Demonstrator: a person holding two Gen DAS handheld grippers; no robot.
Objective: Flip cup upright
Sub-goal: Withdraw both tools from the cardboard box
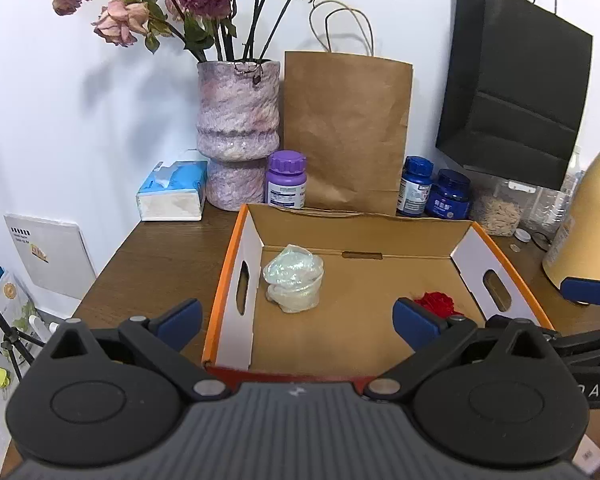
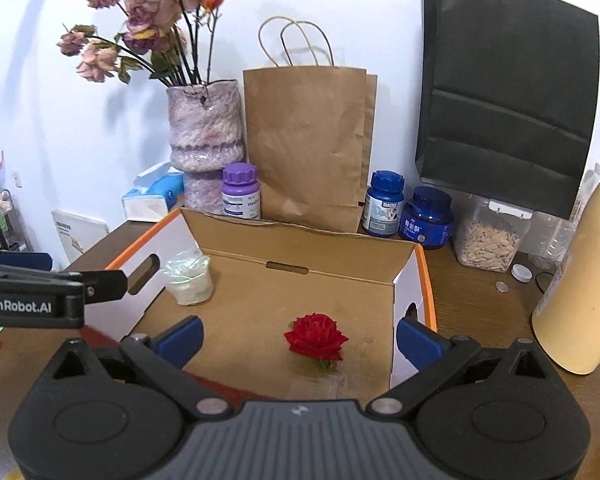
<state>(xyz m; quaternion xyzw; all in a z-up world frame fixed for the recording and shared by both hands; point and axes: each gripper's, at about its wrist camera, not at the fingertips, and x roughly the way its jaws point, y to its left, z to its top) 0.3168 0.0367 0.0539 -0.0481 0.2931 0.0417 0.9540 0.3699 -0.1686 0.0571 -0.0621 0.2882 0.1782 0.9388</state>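
Iridescent thin plastic cup (image 1: 294,278) sits in the cardboard box's (image 1: 236,240) far-left corner, apparently rim-down. Both my hand-held grippers, left (image 1: 298,320) and right (image 2: 298,340), gape wide, empty. Risks: squeezing crumples it; box wall blocks one finger; rose (image 2: 316,338) gets bumped.

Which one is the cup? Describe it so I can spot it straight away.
Find the open cardboard box with orange edges on the wooden table. Inside, near its back-left corner beside the white wall with the handle slot, stands the cup. It is crinkly, translucent and iridescent white; the only other thing in the box is a red rose towards the front right.
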